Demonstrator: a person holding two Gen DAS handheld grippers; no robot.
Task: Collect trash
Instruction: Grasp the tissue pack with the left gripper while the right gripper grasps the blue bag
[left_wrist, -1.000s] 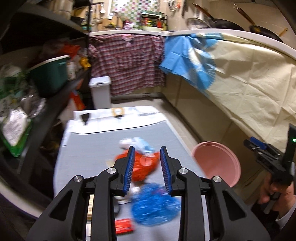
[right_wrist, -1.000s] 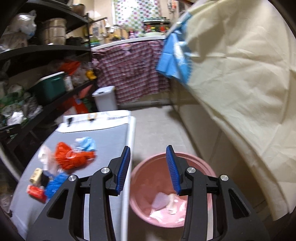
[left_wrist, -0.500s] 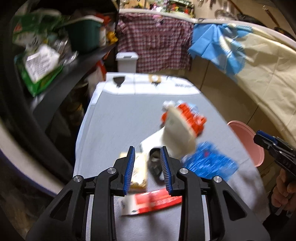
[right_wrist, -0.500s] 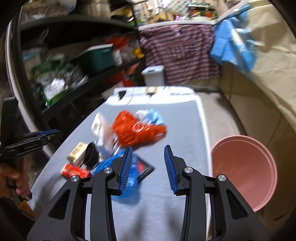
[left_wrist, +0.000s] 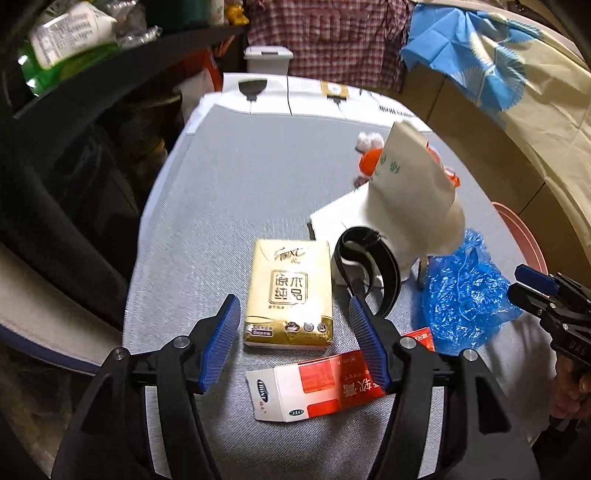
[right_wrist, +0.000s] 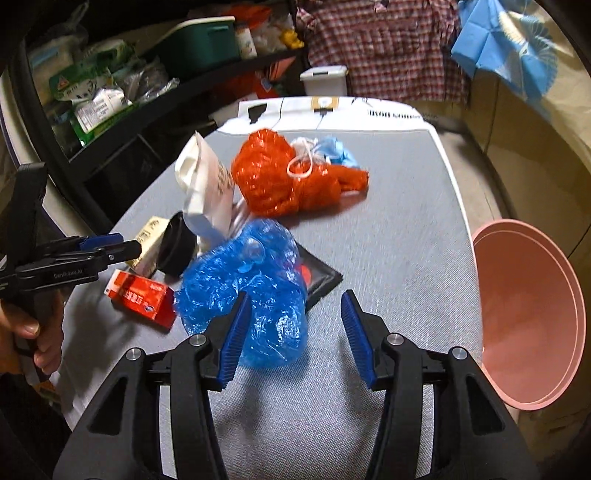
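here, left gripper (left_wrist: 293, 341) jaws wide over the tissue pack (left_wrist: 290, 293) near the bench's (right_wrist: 388, 236) left edge; right gripper (right_wrist: 291, 334) jaws wide, empty, beside the blue bag (right_wrist: 251, 291); pink basin (right_wrist: 532, 314) off the right edge.

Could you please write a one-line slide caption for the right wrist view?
Open right gripper poised at a crumpled blue plastic bag on the grey table, pink basin waiting alongside.

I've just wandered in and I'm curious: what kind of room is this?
Probably a home storeroom or utility corner, not a lab. Dark shelves are crammed with packets and a green storage bin, a checked cloth hangs at the back, and trash lies on a grey-covered table beside a pink basin.
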